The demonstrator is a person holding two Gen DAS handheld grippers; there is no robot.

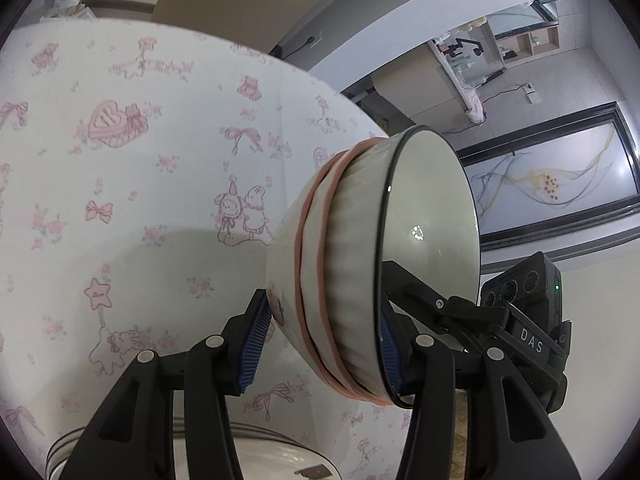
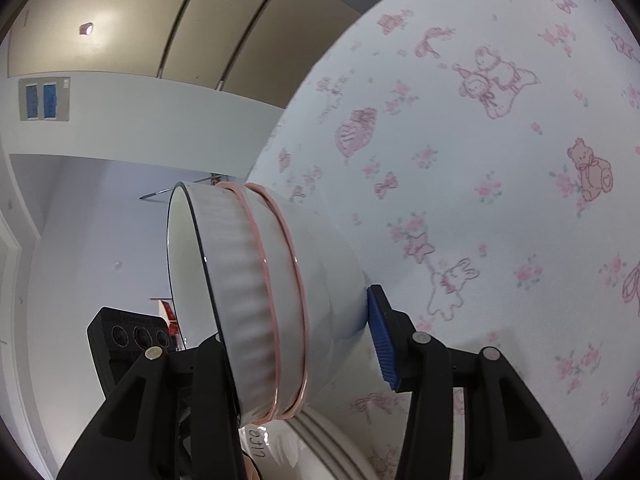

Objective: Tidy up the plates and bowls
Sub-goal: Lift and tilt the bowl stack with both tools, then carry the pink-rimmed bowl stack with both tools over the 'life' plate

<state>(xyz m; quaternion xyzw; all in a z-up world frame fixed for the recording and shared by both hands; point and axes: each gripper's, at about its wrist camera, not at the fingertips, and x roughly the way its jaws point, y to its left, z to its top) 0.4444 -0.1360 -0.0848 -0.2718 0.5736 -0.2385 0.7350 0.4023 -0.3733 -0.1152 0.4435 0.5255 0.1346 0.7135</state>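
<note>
Gripping tilted, empty bowl: left hand-held gripper, right hand-held gripper, both clamped.

**Bowl on its side in the left tool**

The left tool clamps a white ribbed bowl with pink bands, tipped sideways, its opening facing right. Behind lies a worktop in pink-patterned cloth. A striped plate sits below.

Bench wears a white cloth printed with pink bows, hearts, bears and rabbits. At its near edge sits a white plate with ringed rim, just below the cloth's rabbit print, touching the cloth.
</note>
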